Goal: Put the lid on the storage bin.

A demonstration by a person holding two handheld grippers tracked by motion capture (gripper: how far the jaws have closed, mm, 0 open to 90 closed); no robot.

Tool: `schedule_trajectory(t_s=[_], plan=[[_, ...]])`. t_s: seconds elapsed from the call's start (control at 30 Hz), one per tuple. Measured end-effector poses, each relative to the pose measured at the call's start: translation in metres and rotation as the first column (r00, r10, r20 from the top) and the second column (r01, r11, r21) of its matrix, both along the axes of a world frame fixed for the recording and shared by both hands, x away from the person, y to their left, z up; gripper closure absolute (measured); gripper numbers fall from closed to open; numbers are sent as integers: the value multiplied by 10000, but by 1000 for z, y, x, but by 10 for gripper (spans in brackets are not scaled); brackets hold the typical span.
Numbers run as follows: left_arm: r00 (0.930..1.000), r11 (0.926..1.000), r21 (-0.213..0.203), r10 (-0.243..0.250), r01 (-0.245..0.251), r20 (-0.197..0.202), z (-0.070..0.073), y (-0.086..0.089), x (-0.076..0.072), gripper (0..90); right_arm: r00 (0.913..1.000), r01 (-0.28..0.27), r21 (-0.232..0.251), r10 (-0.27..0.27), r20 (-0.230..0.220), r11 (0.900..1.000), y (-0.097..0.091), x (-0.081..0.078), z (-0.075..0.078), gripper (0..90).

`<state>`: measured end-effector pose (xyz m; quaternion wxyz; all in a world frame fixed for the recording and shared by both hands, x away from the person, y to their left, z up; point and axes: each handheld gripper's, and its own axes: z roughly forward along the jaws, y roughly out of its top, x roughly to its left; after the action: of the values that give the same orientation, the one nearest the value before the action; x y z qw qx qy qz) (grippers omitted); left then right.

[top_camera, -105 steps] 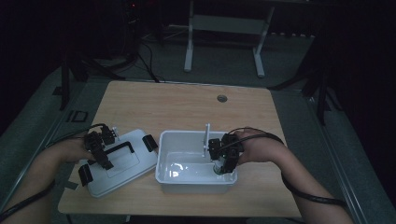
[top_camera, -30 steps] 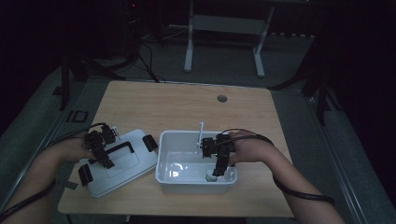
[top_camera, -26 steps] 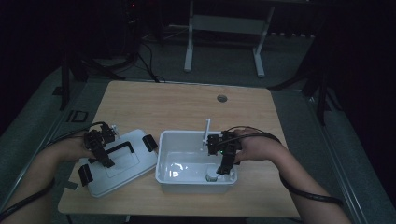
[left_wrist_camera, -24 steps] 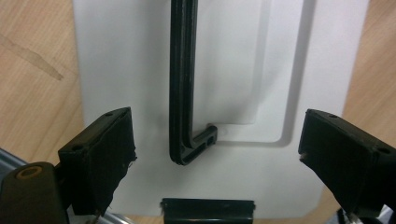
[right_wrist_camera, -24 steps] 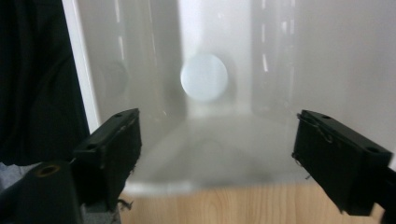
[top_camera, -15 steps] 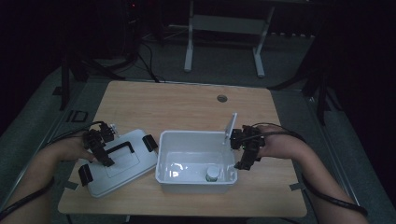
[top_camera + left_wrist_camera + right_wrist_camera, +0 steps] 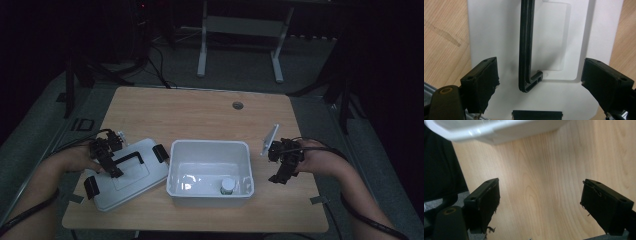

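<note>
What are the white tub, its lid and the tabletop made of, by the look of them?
The tub looks like moulded white plastic: glossy, with highlights on its floor and rounded rim. The lid seems the same plastic but smoother and matte, with a black handle, probably ribbed plastic. The table shows pale wood grain, possibly a laminate; its sheen is low.

Each hand-held gripper (image 7: 281,165) is black with thick square-ended jaws; a dark cable (image 7: 367,220) trails from it.
</note>
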<state>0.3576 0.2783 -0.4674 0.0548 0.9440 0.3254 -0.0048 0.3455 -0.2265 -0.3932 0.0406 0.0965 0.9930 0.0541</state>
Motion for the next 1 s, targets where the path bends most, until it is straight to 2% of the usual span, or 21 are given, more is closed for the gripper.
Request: schedule_trajectory(t_s=[0.1,0.17,0.27,0.47,0.53,0.7,0.87,0.93,1.0], plan=[[10000,9999,-97,-38,39,20,-1,1,0,142,9999,92,-12,-92,90,10000,-5,2,-7,152],[10000,9999,-67,-80,80,58,-2,2,0,142,9996,285,265,-287,53,9992,-11,5,-18,152],[9997,9996,-170,-226,226,28,-1,3,0,156,9996,255,338,-258,88,9991,-17,8,-31,152],[9992,9989,-253,-386,388,50,1,2,-1,210,9988,406,-37,-407,-283,9992,-27,15,-54,152],[9990,9987,-270,-436,439,116,2,3,-1,245,9977,532,-159,-538,-424,9985,-30,16,-57,152],[9976,9972,-310,-678,681,112,-1,1,-1,386,9964,743,-211,-751,-396,9970,-35,17,-60,152],[9967,9965,-227,-806,806,2,-4,0,-1,534,9965,677,-265,-689,-476,9974,-34,13,-61,152],[9949,9948,-182,-1000,998,-119,-4,-1,0,555,9969,646,-210,-655,-437,9977,-34,13,-60,152],[9946,9944,199,-1035,1036,-77,-4,-2,1,556,9963,734,-170,-741,-443,9972,-33,13,-60,153]])
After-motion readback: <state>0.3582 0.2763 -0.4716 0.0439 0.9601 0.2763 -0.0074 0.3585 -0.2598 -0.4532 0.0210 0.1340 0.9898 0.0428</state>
